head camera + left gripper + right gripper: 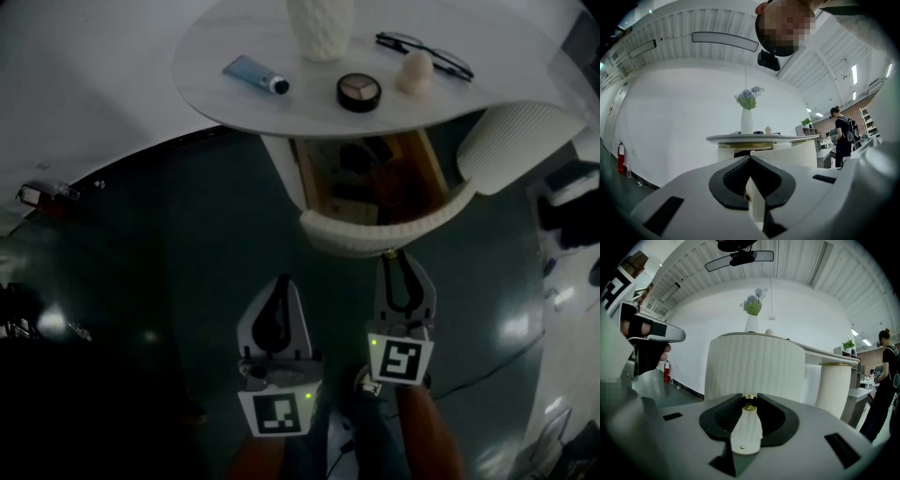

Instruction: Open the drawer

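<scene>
Drawer (375, 236) stands out from under the near edge of the round white tabletop (211, 56). Its inside is open to view and its curved ribbed front faces the person.

Right gripper (392, 255) is at the middle of that front, pointing about level. Its jaws are pinched on the small brass knob (749, 402), which sits between the tips.

Left gripper (281, 279) is beside it, clear of the drawer and over the dark floor (159, 262). Its jaws are pressed together with nothing between them.

On the tabletop:
- White vase (321, 28) near the middle.
- Blue tube (255, 75), round compact (359, 92) and pale egg-shaped sponge (414, 72) along the near edge.
- Glasses (427, 52) toward the right edge.
</scene>
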Demonstrator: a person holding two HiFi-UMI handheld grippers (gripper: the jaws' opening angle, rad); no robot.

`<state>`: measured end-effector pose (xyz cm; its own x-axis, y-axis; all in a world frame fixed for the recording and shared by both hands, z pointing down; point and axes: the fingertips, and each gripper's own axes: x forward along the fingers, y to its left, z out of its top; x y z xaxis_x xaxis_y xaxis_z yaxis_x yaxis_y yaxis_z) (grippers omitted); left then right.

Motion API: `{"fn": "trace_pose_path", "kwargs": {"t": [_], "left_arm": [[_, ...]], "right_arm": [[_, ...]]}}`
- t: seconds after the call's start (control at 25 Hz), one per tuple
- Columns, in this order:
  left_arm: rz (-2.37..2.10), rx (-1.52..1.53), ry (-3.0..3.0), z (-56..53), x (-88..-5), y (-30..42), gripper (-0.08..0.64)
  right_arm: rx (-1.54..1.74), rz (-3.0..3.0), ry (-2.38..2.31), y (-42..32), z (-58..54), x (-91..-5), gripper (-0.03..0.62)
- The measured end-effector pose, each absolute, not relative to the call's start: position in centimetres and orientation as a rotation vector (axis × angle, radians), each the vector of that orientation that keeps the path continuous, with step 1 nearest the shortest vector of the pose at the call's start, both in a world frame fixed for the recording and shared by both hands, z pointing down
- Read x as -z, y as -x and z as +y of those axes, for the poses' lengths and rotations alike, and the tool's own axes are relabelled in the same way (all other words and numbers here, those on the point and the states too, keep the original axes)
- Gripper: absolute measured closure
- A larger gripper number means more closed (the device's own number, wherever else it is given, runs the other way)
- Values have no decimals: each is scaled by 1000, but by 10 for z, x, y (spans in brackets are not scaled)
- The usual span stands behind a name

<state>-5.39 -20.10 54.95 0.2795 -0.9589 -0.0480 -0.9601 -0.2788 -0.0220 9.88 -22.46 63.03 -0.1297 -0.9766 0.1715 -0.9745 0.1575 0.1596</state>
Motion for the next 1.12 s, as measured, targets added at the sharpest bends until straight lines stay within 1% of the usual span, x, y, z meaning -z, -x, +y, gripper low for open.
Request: {"fn": "trace_pose_path", "kwargs": {"t": [0.44,0.96,1.12], "left_arm": [[1875,-23,2469,-167,-538,47,557],[1900,-16,2487,-162,-535,34,557],[1898,-4,2502,-162,-530,31,557]], "right_arm": [[-39,-2181,-1903,-107,-164,-631,488],[-86,-2191,-1872,-108,-162,-634,486],[-91,-2233,-1891,-107,-157,-619,469]]}}
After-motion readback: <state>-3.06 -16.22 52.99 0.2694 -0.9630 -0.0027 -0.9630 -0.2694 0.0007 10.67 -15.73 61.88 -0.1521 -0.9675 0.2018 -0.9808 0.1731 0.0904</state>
